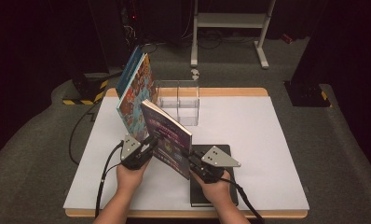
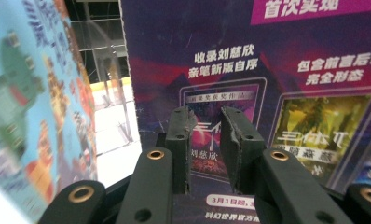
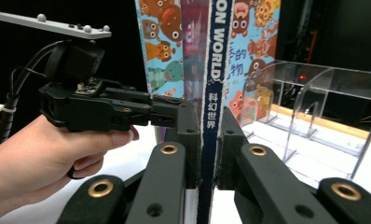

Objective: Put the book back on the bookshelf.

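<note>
A purple book (image 1: 167, 137) stands upright over the white table top (image 1: 267, 140), held between my two grippers. My right gripper (image 1: 191, 159) is shut on its dark blue spine (image 3: 212, 93), which runs up between the jaws of that gripper (image 3: 207, 126). My left gripper (image 1: 151, 141) is at the book's left face. Its jaws (image 2: 207, 126) stand a little apart with nothing between them, tips against the purple cover (image 2: 267, 70). The right gripper view shows the left gripper (image 3: 174, 114) touching the book from the side.
A colourful cartoon book (image 1: 134, 93) leans upright just behind and left of the purple one. A clear acrylic divider rack (image 1: 183, 100) stands behind it. A black book (image 1: 196, 195) lies flat under my right hand. Bare table lies to the right.
</note>
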`<state>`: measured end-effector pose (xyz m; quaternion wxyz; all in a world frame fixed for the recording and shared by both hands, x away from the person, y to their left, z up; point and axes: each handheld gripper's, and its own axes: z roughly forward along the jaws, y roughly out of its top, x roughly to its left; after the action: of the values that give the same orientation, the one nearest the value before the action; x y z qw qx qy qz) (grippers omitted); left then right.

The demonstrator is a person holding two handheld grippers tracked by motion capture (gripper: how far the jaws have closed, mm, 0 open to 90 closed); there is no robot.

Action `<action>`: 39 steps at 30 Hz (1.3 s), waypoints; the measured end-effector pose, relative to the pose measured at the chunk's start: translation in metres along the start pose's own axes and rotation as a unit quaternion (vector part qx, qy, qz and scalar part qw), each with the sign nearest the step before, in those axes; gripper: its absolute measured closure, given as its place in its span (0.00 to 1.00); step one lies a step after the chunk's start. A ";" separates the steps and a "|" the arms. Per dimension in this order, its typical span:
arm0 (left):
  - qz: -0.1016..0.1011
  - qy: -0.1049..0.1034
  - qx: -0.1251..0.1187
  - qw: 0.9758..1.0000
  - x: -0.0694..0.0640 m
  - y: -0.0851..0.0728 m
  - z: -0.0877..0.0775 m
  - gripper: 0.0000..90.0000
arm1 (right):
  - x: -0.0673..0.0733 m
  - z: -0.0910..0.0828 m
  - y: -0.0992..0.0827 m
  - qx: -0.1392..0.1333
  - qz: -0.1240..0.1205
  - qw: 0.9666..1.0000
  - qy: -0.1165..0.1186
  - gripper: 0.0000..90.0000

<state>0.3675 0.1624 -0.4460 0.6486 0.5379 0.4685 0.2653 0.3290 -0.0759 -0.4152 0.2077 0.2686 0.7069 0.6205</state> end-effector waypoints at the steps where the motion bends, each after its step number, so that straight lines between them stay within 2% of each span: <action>1: 0.002 -0.002 0.002 1.000 0.000 0.001 0.003 0.81 | 0.000 0.000 -0.001 -0.003 0.001 1.000 -0.002 0.93; 2: -0.005 -0.003 -0.004 1.000 -0.002 0.002 0.007 0.81 | 0.001 0.000 -0.001 -0.008 0.001 1.000 -0.005 0.93; 6: -0.002 -0.003 -0.002 1.000 -0.005 0.006 0.016 0.81 | 0.008 0.002 0.003 -0.029 -0.015 0.999 -0.021 0.93; 8: -0.007 -0.004 -0.005 1.000 -0.007 0.009 0.020 0.81 | 0.010 0.006 0.005 -0.037 -0.018 0.999 -0.031 0.93; 12: -0.003 -0.005 0.001 1.000 -0.006 0.009 0.021 0.80 | 0.007 0.012 0.003 -0.036 -0.001 0.998 -0.045 0.93; 16: -0.009 -0.008 0.001 1.000 -0.006 0.007 0.019 0.79 | 0.008 0.014 -0.002 -0.035 -0.012 0.998 -0.056 0.93; 19: -0.005 -0.015 0.008 1.000 -0.006 0.006 0.014 0.77 | 0.009 0.013 -0.003 -0.032 -0.005 0.998 -0.055 0.93; 22: -0.011 -0.024 0.003 1.000 -0.010 0.007 0.007 0.72 | 0.007 0.011 -0.005 -0.031 0.003 0.998 -0.055 0.92; 24: -0.005 -0.030 0.003 1.000 -0.013 0.008 0.001 0.68 | 0.006 0.010 -0.007 -0.032 0.005 0.998 -0.056 0.91; 27: -0.016 -0.038 0.000 0.999 -0.018 0.011 -0.007 0.61 | 0.006 0.010 -0.007 -0.026 0.006 0.999 -0.047 0.84; 30: -0.020 -0.045 -0.008 0.999 -0.023 0.014 -0.017 0.56 | 0.008 0.011 -0.010 -0.017 0.001 0.999 -0.048 0.82; 33: -0.033 -0.059 -0.012 0.998 -0.028 0.018 -0.028 0.54 | 0.008 0.011 -0.012 -0.013 0.005 0.999 -0.042 0.81; 36: -0.029 -0.069 -0.018 0.997 -0.035 0.021 -0.034 0.51 | 0.010 0.011 -0.014 -0.008 -0.001 0.999 -0.038 0.81; 39: -0.038 -0.083 -0.020 0.996 -0.042 0.025 -0.038 0.44 | 0.010 0.011 -0.016 -0.004 0.000 0.999 -0.036 0.81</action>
<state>0.3198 0.1510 -0.4082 0.7052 0.5269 0.4280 0.2046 0.3259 -0.0628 -0.4321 0.2344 0.2903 0.6964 0.6130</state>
